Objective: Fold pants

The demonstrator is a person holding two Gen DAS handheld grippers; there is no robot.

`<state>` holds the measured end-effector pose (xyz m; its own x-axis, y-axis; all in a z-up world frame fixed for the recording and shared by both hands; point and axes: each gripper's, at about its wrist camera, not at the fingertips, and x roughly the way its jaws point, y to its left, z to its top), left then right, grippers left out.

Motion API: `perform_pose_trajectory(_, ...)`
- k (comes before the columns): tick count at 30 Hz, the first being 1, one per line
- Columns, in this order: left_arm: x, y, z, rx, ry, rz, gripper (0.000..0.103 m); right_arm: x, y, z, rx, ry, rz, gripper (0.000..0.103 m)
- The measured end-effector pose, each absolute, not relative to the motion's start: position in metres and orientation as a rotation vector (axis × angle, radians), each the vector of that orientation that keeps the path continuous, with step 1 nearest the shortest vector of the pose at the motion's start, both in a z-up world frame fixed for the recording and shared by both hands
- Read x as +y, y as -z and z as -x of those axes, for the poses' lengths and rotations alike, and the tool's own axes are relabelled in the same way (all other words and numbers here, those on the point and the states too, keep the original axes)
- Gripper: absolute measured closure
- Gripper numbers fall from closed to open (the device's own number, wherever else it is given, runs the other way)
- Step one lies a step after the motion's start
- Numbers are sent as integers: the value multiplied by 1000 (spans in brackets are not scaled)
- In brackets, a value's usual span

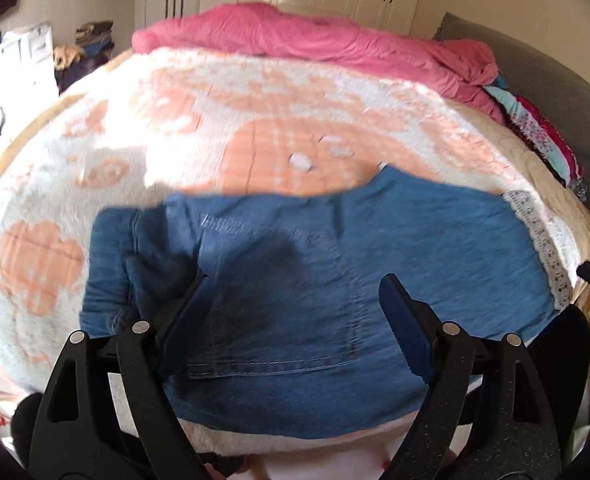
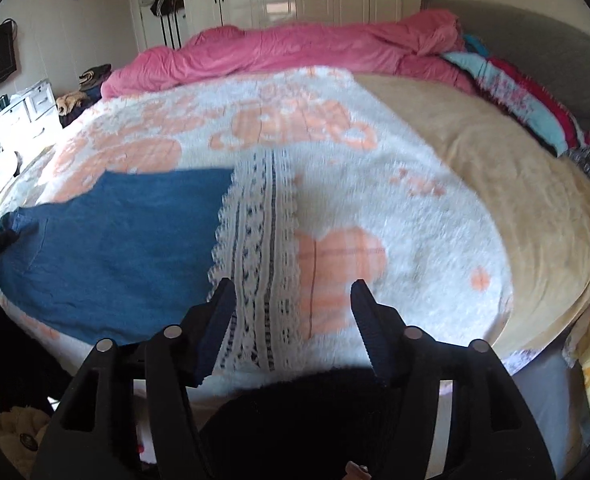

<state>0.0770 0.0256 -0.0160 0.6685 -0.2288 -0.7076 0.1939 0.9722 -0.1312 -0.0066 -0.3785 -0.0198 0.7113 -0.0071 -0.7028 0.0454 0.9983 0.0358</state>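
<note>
Pink duvet [image 1: 307, 36] (bunched) lies beyond pants [image 1: 335, 264].

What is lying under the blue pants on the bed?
The blue pants lie on a white blanket with orange patterns, which shows around them. The lace cuff rests on it too. Whatever the denim covers cannot be seen.

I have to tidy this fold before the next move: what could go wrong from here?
1. Both the left gripper and the right gripper hang open with nothing between their fingers, so the pants could spring out of shape on the fluffy blanket.
2. The lace hem lies right under the right gripper; its holes might snag a toothed finger.
</note>
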Motion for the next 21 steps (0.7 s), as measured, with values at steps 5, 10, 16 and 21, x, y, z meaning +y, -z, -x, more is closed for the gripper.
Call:
perform_pose_trajectory(5,-20,15,-72,788,347,-16,22,-339,16,-10,759,-120,-46,44)
perform_pose_trajectory(10,-58,41,-71,836,368,-156,16,-301,40,-43,829,-182,-32,43)
perform_pose_trajectory(16,-37,69,-85,901,306,-152,14,-304,64,-52,888,-154,-30,43)
perform_pose_trajectory(21,-33,70,-85,887,308,-135,14,-305,64,-48,875,-160,-48,43)
